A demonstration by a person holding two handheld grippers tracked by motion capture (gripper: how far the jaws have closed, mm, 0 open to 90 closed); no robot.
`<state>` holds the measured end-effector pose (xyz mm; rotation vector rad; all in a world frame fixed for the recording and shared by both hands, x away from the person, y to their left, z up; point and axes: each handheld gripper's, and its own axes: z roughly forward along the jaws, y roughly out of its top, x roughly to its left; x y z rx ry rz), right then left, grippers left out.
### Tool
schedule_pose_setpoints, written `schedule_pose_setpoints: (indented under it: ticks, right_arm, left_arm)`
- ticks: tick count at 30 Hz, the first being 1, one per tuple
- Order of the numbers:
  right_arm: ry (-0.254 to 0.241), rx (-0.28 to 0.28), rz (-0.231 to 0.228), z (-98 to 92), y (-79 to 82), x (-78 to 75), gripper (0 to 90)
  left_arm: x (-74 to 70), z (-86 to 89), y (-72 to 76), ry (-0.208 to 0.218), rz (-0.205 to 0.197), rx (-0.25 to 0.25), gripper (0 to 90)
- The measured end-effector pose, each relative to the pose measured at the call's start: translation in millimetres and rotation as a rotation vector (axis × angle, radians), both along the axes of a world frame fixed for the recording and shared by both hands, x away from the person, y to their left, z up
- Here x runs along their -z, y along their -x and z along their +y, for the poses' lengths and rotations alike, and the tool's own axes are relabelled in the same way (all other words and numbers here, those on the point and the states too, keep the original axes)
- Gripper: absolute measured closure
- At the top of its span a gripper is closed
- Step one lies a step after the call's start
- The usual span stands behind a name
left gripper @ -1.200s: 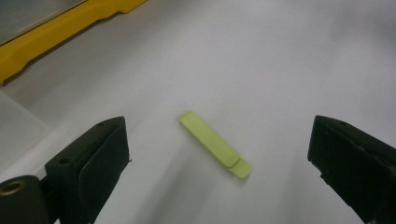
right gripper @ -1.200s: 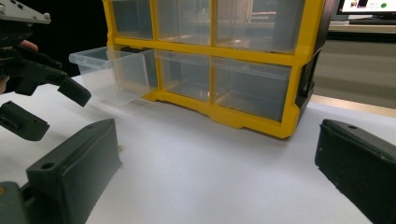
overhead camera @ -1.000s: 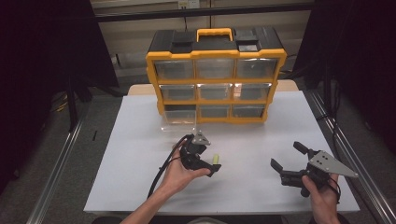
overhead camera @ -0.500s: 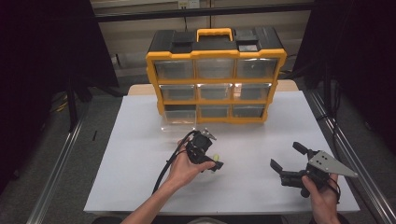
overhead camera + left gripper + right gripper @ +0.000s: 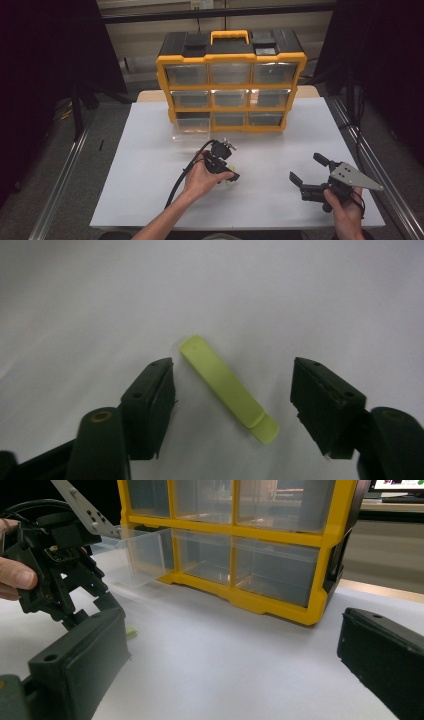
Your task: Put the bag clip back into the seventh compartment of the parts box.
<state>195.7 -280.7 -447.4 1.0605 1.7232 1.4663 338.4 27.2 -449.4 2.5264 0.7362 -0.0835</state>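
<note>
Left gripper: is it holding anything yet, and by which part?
Nothing yet. The left gripper has just been closing around the yellow-green strip, pads clear of its sides.

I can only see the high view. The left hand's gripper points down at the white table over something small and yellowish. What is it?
Observer: The left gripper view shows a flat, pale yellow-green plastic strip lying on the white table sheet.
Operator: Is the gripper holding it?
Observer: No. The left gripper has just been closing its jaws. The strip lies slantwise between them, with a gap on each side.
Operator: And the drawer sticking out of the cabinet?
Observer: In the right gripper view, the clear plastic drawer pulled out of the yellow-framed cabinet looks empty.
</note>
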Motion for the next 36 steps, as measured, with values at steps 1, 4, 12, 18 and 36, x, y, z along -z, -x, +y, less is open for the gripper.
schedule_pose_setpoints:
  ticks: [1,4,12,18,36]
  right_arm:
    - [0.000,-0.001,0.001,0.0,0.0,0.0,0.0]
    - [-0.002,-0.004,0.009,-0.6,0.0,0.2,0.0]
    - [-0.005,-0.003,0.009,-0.1,0.8,0.1,0.0]
    - [-0.004,-0.011,0.012,0.1,0.6,0.1,0.0]
    - [-0.005,-0.012,0.015,0.4,0.7,0.2,0.0]
  left_arm:
    - [0.4,-0.3,0.2,0.002,0.003,-0.004,35.6]
    - [0.3,-1.1,0.4,-0.012,0.013,0.015,37.4]
    - [4.8,-6.1,3.6,-0.053,0.000,0.061,49.5]
    - [4.8,-5.8,3.0,-0.073,-0.025,0.067,56.4]
    - [6.6,-0.7,1.6,-0.079,-0.070,0.051,78.2]
